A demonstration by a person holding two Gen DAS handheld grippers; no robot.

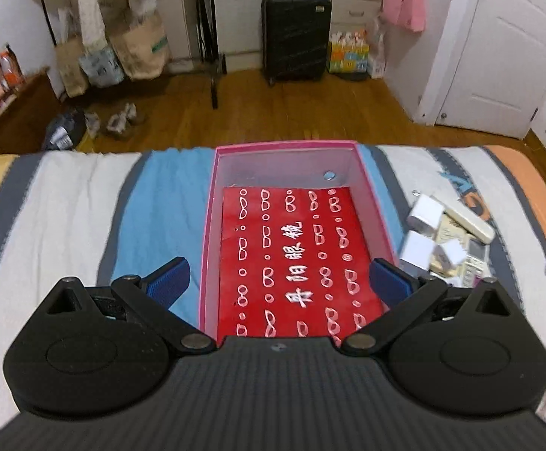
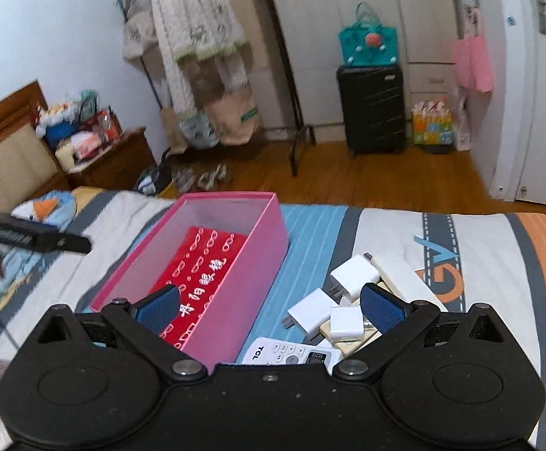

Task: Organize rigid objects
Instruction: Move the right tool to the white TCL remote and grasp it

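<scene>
A pink open box (image 1: 213,203) lies on the striped bedspread, with a red patterned case (image 1: 295,259) flat inside it and a coin (image 1: 329,176) in its far corner. My left gripper (image 1: 278,282) is open and empty, hovering over the box's near end. To the box's right lies a pile of white chargers (image 1: 425,212) and remote controls (image 1: 470,218). In the right wrist view my right gripper (image 2: 271,308) is open and empty above the gap between the box (image 2: 258,233) and the pile of chargers (image 2: 352,272), with a TCL remote (image 2: 291,353) just below it.
The bed's far edge drops to a wooden floor (image 1: 310,112). A black suitcase (image 1: 295,37), a clothes rack with bags (image 2: 197,75) and a white door (image 1: 510,56) stand beyond. A nightstand (image 2: 111,158) with clutter stands by the headboard.
</scene>
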